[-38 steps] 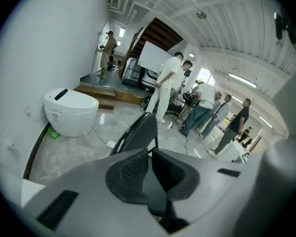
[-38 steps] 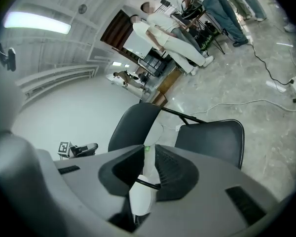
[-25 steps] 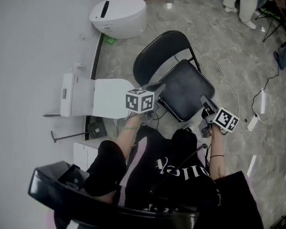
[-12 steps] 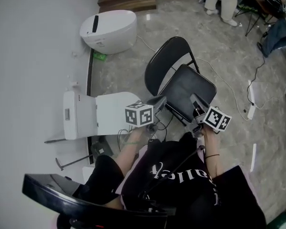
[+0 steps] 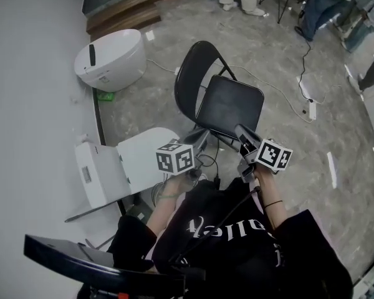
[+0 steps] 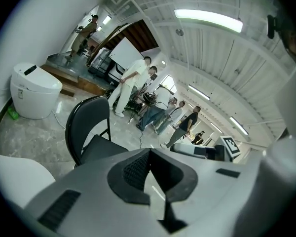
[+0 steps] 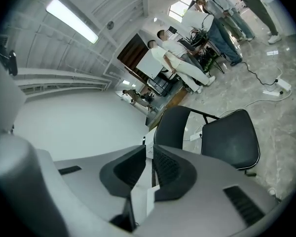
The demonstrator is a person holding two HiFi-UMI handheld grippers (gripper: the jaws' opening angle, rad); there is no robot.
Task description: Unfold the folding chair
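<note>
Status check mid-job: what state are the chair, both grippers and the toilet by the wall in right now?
folding chair: unfolded, seat down, standing on the floor, neither gripper touching it.
left gripper: jaws shut, nothing between them.
right gripper: jaws closing, narrow gap left, nothing between them.
toilet: lid down.

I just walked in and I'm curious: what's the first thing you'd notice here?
A black folding chair stands open in the middle of the head view. Just in front of it are the left gripper, fingers shut, and the right gripper, fingers closing on nothing. A white toilet sits at the upper left.
</note>
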